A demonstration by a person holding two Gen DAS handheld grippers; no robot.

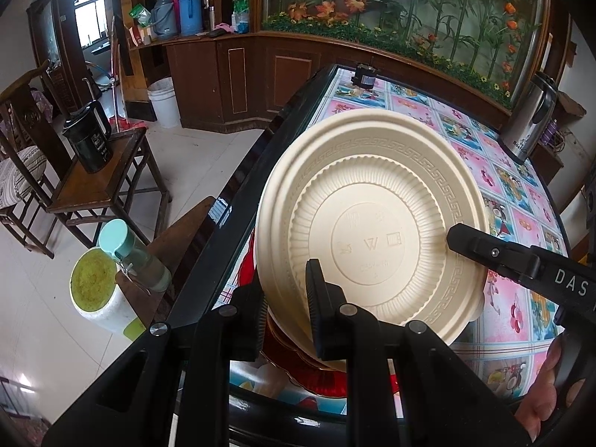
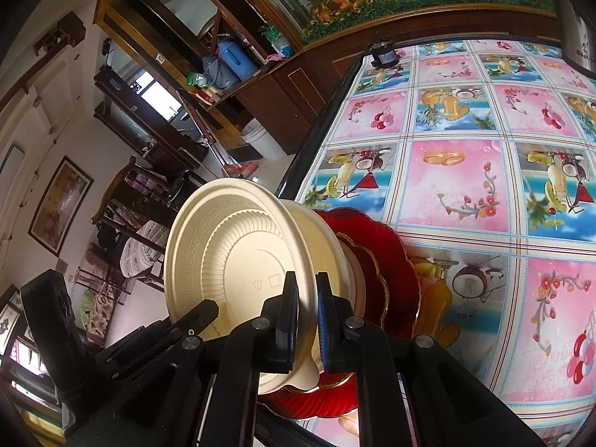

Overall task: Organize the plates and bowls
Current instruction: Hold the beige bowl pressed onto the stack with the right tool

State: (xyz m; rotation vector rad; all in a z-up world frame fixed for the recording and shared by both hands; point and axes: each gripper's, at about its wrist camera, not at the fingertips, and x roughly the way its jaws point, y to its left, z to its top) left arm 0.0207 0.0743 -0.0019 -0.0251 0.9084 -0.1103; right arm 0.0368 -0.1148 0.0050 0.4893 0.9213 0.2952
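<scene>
In the left wrist view, a cream plate (image 1: pixel 372 223) is seen from above, resting on a stack near the table's (image 1: pixel 428 111) near-left edge, with a red plate (image 1: pixel 298 370) showing beneath it. The left gripper (image 1: pixel 287 309) is closed narrow on the cream plate's near rim, one finger lying on the ribbed upper face and the other outside the rim. The right gripper (image 1: pixel 456 236) is seen coming in from the right, its tip resting on the plate's ribbed ring. A mug of green liquid (image 1: pixel 93 290) and a bottle (image 1: pixel 134 257) are seen on a low stand just off the table edge. In the right wrist view, the right gripper (image 2: pixel 307 320) is shown pinched nearly shut on the cream rim (image 2: pixel 223 253), and a cream bowl (image 2: pixel 320 238) is seen under the plate, seated on the scalloped red plate (image 2: pixel 380 260). The left gripper (image 2: pixel 201 316) is seen at the plate's lower left rim. The stack is judged to sit close to the table edge, so an uneven lift by the two grippers could tilt the thin plate, let it slip from the narrow pinches, or drag the bowl and red plate toward the drop.
</scene>
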